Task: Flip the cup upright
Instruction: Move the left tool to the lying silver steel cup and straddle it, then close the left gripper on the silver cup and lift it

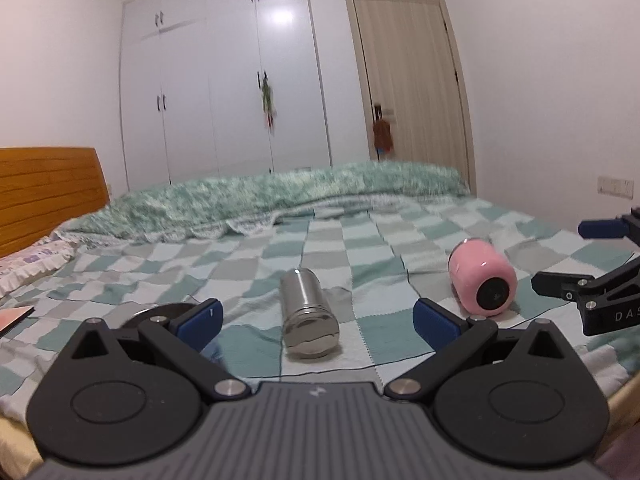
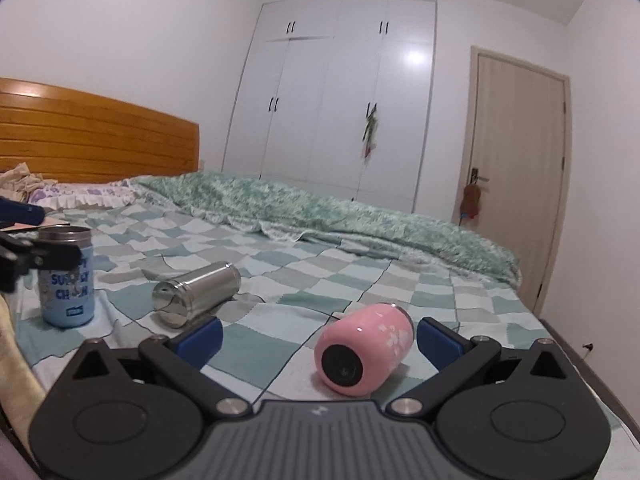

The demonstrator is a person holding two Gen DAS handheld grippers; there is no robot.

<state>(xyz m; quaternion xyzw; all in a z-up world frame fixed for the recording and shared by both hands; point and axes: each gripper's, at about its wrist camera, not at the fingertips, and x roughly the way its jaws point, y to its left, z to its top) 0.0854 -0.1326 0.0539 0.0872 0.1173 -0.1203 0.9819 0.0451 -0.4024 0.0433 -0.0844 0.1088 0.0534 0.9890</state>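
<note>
— Where am I working?

— In a bedroom at home. I'm at a bed (image 2: 360, 280) spread with a green and grey checked cover, and a fluffy green blanket (image 2: 320, 212) is bunched along its far side.

— What else says bedroom?

— A wooden headboard (image 2: 96, 136) stands against the wall with a frilled floral pillow (image 2: 92, 196) below it. Behind the bed I see a tall white wardrobe (image 2: 340, 100) reaching the ceiling, and beside it a pale wooden door (image 2: 516, 152) with something small hanging from its handle.
</note>
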